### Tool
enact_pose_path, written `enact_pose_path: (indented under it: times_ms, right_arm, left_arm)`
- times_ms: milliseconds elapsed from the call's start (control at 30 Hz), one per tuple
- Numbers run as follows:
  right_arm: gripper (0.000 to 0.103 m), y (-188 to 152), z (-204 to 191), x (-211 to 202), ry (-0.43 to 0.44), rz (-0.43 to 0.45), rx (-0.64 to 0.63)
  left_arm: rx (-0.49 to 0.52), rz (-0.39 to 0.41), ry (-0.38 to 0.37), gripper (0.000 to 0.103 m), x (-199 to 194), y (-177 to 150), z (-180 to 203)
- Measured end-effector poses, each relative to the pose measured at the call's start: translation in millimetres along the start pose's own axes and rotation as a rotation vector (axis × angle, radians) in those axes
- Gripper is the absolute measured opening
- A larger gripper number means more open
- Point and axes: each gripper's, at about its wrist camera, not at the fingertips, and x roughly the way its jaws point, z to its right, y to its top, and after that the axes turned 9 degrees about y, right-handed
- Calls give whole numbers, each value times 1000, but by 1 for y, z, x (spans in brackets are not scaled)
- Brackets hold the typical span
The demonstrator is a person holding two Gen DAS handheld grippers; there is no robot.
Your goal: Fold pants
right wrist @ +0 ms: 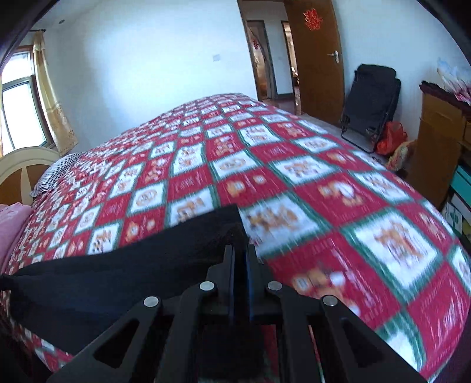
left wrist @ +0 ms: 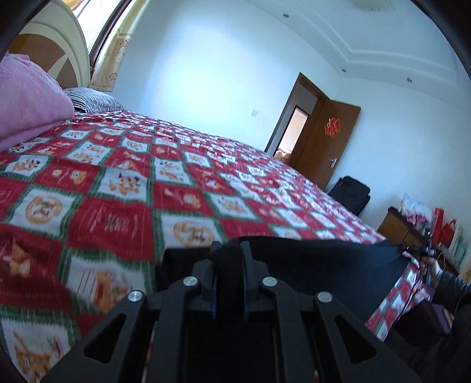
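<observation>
- Only one marking shows as writing: a red paper-cut character (right wrist: 313,18) on the brown door (right wrist: 319,67) beyond the bed's far corner; it cannot be read, and the printed squares on the bed cover are blurred.
- At the head of the bed (left wrist: 182,182), far left in the left wrist view, a pink quilt (left wrist: 26,100) lies folded, with a striped pillow (left wrist: 91,98) just behind it.
- Left gripper (left wrist: 231,250) is pinched narrow on a thick bunch of the black pants (left wrist: 323,259), at the near edge of the bed.
- From that grip the pants stretch taut rightward, lifted above the bed cover.
- Right gripper (right wrist: 240,250) is closed tight on a corner of the pants (right wrist: 117,274), the cloth sloping away to its left over the bed (right wrist: 294,165).
- Right of the bed, a black folded chair (right wrist: 372,97) leans at the wall, a red bag (right wrist: 393,137) beside it.
- Farther right stands a brown cabinet (right wrist: 435,123); what sits on it is too blurred to tell.
</observation>
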Motion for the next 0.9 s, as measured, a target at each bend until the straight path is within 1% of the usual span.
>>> enact_pose_path:
  times_ms: [33,100,133,167,233,267,300,333,400,433,500,633,667,700,767,800,833,867,900]
  right_arm:
    - [6,-4,3,-3,-2,-1,5]
    - [6,-9,6,-8,-2,0,10]
    - [6,-11,7,-10,-3,2,13]
    - [6,-12,8,-11,-5,3,16]
    - [6,-14,9,-11,-10,-9,17]
    - [6,-15,9,-11,-12,-20,9]
    - [7,-16,9,-12,-16,-21,-1]
    - [7,-17,9,-15,-19,-20,-7]
    - [7,-20,11,-21,-16,-22,-7]
    - [8,-22,12,-25,-14,-23,-7]
    - [14,-25,14,-34,-42,-23,-24]
    - [15,-28,22,-52,-123,-20,-32]
    - [15,-28,25,-57,-129,-16,-26]
    - [15,-28,28,-62,-132,-10,-20]
    - [16,-28,30,-76,-135,16,-4]
    - [18,-28,29,-82,-135,29,2]
    - [26,-27,26,-85,-133,37,5]
    - [32,-26,20,-89,-122,47,4]
    - [43,-25,15,-91,-109,54,0]
  left_arm:
    - [9,-5,7,14,-1,-2,-1]
    - [36,-8,25,18,-5,-5,1]
    - [55,-9,38,19,-6,-7,1]
    - [76,-12,51,22,-8,-8,2]
    - [133,-12,96,32,-12,-12,5]
    - [157,-20,123,40,-14,-14,6]
    - [171,-29,137,45,-16,-17,3]
    - [182,-39,151,47,-19,-18,2]
    - [199,-45,176,59,-26,-24,-3]
    - [204,-46,190,62,-29,-26,-4]
    - [226,-60,226,73,-35,-31,-8]
    - [245,-95,287,76,-41,-42,-20]
    - [247,-95,308,76,-44,-45,-23]
    - [244,-95,345,76,-47,-47,-29]
    - [219,-93,383,76,-52,-48,-38]
    - [193,-93,407,76,-56,-50,-44]
    - [175,-96,417,76,-59,-51,-48]
    - [162,-97,417,76,-62,-52,-51]
    - [153,-95,424,76,-65,-53,-52]
